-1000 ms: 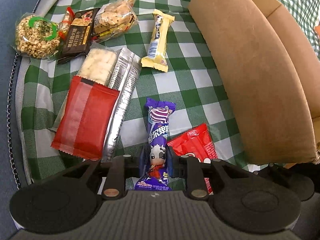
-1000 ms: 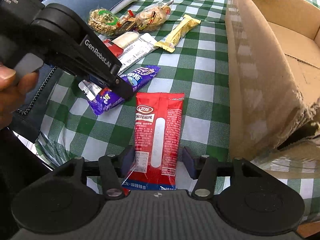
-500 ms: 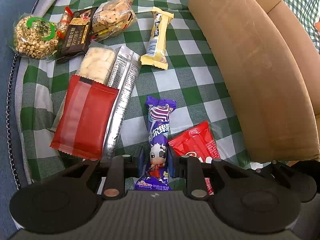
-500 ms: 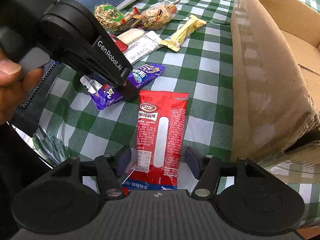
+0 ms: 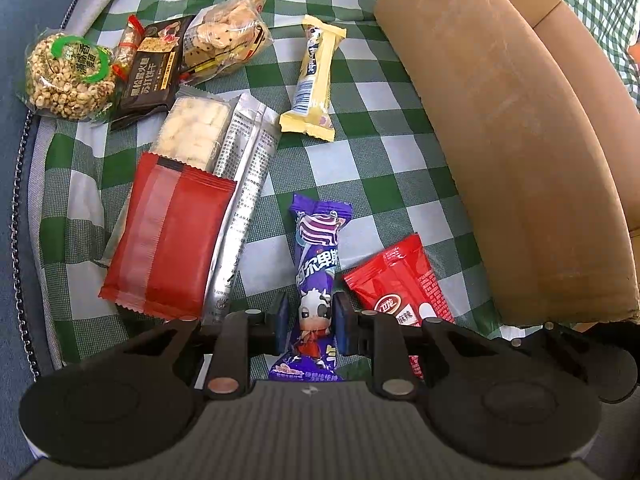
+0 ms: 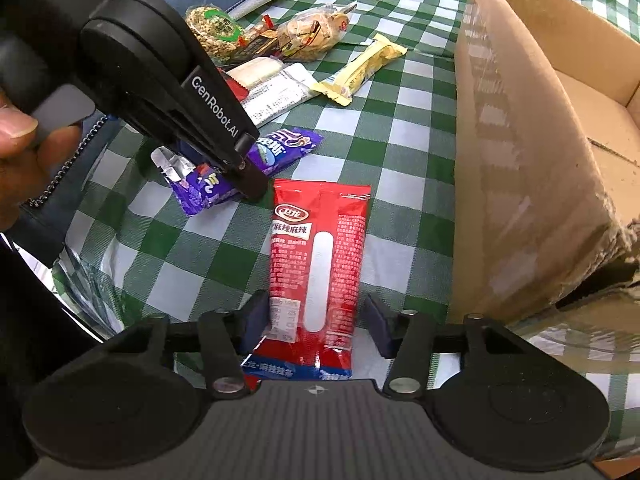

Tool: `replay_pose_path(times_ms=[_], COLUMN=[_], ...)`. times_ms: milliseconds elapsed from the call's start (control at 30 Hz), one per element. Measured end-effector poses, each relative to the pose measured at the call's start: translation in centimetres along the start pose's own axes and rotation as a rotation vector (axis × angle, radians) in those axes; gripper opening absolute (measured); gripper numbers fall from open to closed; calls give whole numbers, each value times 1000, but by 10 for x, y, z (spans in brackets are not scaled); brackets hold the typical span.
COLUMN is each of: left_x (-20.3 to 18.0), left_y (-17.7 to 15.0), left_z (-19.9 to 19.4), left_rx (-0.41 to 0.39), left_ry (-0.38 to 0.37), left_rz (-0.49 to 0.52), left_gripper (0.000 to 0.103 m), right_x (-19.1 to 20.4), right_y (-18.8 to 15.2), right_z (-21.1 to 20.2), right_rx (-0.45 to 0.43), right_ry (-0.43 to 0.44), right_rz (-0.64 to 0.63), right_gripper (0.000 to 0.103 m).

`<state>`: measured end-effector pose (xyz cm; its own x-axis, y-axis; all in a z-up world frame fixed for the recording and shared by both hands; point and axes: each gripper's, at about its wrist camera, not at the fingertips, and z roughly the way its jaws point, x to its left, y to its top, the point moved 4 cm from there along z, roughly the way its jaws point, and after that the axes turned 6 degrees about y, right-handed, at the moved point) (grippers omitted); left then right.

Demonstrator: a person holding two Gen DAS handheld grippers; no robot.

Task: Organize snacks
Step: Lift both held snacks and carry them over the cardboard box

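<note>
My left gripper is shut on a purple cow-print candy bar, which lies on the green checked cloth; the bar also shows in the right wrist view under the left gripper's finger. My right gripper is open, its pads on either side of a red spicy snack pack without pressing it. That pack shows beside the purple bar in the left wrist view. A brown cardboard box stands open to the right.
More snacks lie at the far left: a flat red pack, a silver sachet, a white cracker pack, a yellow bar, a cookie bag, a dark pack and a puffed-grain round.
The right gripper has edged forward along the red pack, still open. The left gripper stays clamped on the purple bar, barely shifted.
</note>
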<state>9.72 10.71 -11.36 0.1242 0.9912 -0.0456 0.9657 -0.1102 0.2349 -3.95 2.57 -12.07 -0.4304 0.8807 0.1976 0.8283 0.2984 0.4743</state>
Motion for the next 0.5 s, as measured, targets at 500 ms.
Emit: replay_pose_path(times_ms=[500], left_x=[19], left_y=[13], left_z=[-43], left_rx=[-212], left_ry=[-111], left_rz=[-130], left_gripper=[16], right_x=[5], right_y=[15], right_z=[-38], right_rx=[-101], right_ry=[11], right_rz=[-5], right_gripper=[42])
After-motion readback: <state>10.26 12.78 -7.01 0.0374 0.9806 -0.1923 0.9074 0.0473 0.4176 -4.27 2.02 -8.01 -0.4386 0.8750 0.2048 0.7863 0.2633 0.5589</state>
